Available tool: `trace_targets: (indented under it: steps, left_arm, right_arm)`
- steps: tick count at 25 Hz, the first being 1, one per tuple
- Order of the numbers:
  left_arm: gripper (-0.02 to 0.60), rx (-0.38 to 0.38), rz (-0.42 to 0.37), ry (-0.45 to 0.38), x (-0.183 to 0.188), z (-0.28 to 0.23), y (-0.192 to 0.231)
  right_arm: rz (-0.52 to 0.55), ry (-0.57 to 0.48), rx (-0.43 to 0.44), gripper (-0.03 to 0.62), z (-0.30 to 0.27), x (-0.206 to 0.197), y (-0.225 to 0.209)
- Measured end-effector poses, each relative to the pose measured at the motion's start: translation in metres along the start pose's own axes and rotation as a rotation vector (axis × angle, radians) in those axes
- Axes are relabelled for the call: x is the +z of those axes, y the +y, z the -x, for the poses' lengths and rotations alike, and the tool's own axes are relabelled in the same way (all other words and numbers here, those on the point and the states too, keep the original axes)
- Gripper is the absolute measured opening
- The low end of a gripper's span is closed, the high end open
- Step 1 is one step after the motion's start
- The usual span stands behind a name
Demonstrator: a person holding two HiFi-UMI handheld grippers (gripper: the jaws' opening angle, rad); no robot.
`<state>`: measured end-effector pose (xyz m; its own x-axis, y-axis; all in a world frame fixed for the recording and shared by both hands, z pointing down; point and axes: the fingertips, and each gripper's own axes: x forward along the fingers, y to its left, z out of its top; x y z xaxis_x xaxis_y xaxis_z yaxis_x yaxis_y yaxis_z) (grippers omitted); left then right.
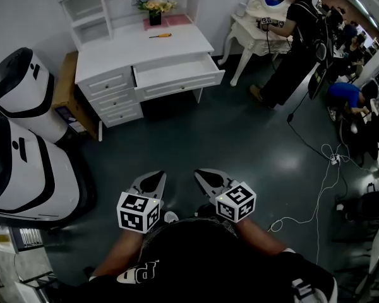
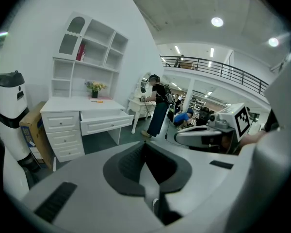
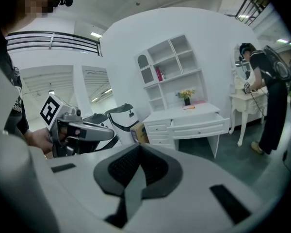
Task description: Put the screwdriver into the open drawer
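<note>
Hovering well short of the drawer (image 1: 177, 74), left tool (image 1: 150, 180) and right tool (image 1: 211, 180) both closed, empty; screwdriver (image 1: 160, 36) behind drawer likely rolling away if nudged before opening.

A white desk (image 1: 117, 50) stands at the far side of the dark floor, its wide top drawer (image 1: 177, 76) pulled out toward the near side. The orange-handled screwdriver (image 1: 160, 36) lies on the desktop, behind the drawer and just near of a flower pot (image 1: 155, 12). Down at the near edge, the left gripper (image 1: 155, 175) and right gripper (image 1: 203, 174) sit side by side, well apart from the desk, both pointing toward it. Two white machines (image 1: 25, 163) stand at the left. A person (image 1: 297, 49) stands far right by a small white table (image 1: 243, 27).
</note>
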<state>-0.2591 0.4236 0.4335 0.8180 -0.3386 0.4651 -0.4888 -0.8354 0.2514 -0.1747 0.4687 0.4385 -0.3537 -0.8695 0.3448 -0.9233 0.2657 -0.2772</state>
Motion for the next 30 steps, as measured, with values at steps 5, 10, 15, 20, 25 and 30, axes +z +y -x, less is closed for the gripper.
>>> trace_targets:
  steps: [5, 10, 15, 20, 25, 30]
  left_arm:
    - [0.011, -0.013, 0.011, -0.007, -0.004, 0.008, 0.014]
    - [0.011, -0.025, 0.036, -0.014, -0.010, 0.009, 0.018]
    - [0.011, -0.007, 0.043, -0.027, -0.008, 0.002, 0.023]
    - [0.011, 0.008, 0.055, -0.030, -0.005, 0.003, 0.027]
    - [0.012, 0.020, 0.062, -0.022, -0.004, -0.004, 0.035]
    - [0.011, 0.006, 0.054, -0.017, 0.006, -0.019, 0.036]
  right_arm:
    - [0.001, 0.031, -0.025, 0.009, -0.006, -0.011, 0.011]
    - [0.020, 0.059, -0.026, 0.009, -0.012, -0.014, 0.015]
    - [0.034, 0.064, -0.007, 0.009, -0.022, -0.012, 0.010]
    - [0.042, 0.046, 0.018, 0.009, -0.035, 0.002, 0.010]
    - [0.047, 0.040, 0.031, 0.009, -0.043, 0.005, 0.005]
    - [0.015, 0.044, 0.016, 0.009, -0.045, 0.004, -0.014]
